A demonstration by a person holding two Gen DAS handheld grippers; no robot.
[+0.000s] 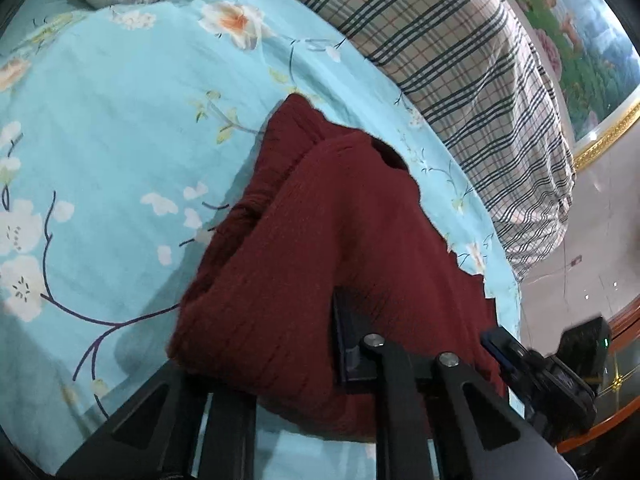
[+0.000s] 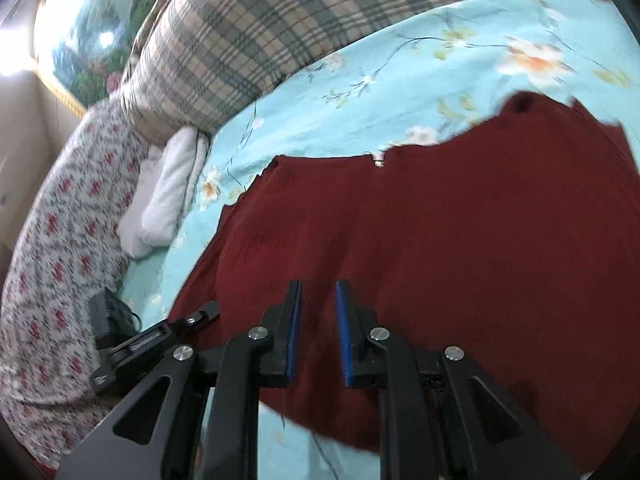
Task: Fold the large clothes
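Both wrist views close, angled down along gripper fingers; shared: maroon garment (image 1: 304, 280), floral sheet (image 1: 120, 120), plaid bedding (image 2: 248, 40).

No readable text, label, brand or number shows in either view

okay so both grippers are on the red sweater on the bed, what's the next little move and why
Probably lift the left gripper slightly and carry its bunched edge across. The dark red sweater is draped over that gripper's fingers, seemingly pinched there, while the right gripper hovers with its jaws parted over the flatter part on the floral sheet.
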